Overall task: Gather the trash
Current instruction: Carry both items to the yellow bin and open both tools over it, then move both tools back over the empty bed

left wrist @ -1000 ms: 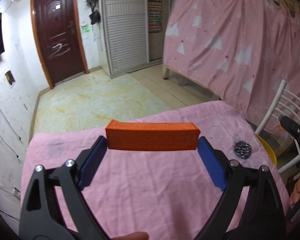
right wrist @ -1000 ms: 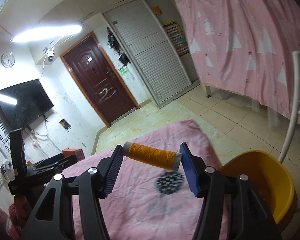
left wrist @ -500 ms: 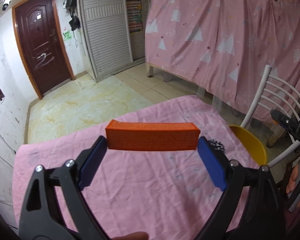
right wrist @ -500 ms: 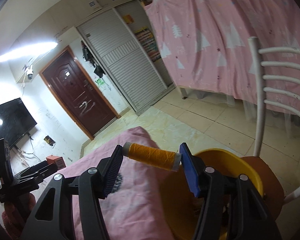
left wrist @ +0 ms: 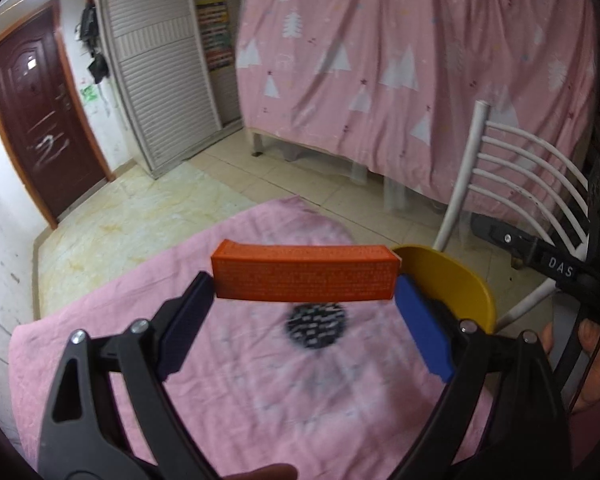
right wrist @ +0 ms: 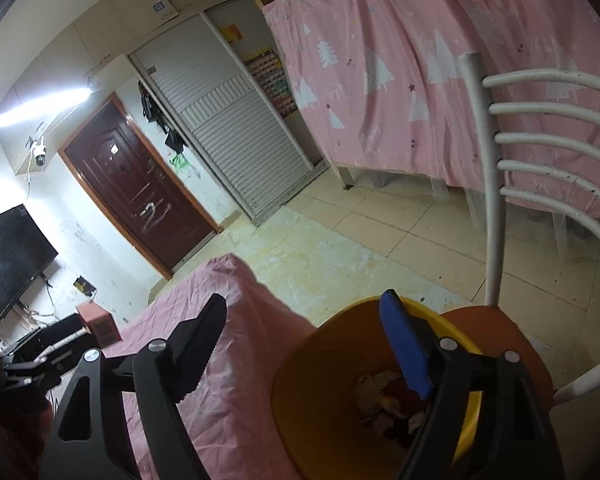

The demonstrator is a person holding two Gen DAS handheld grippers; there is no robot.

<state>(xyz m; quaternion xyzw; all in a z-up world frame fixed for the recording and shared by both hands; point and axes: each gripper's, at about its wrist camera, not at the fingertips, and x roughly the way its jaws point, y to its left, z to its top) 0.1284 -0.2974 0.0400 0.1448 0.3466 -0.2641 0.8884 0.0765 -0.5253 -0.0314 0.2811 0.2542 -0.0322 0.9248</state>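
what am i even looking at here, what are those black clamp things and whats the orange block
No robot here: a person holds a hand-operated clamp in each hand, each with a wide-angle camera looking along its two fingers.

One picture looks out from the left gripper, which is clamped on an orange box above a table with a pink cloth; a dark patterned round thing lies there.

The other looks out from the right gripper. Its jaws have just been opening, with nothing between them, over a yellow bin with trash in it on a white chair.
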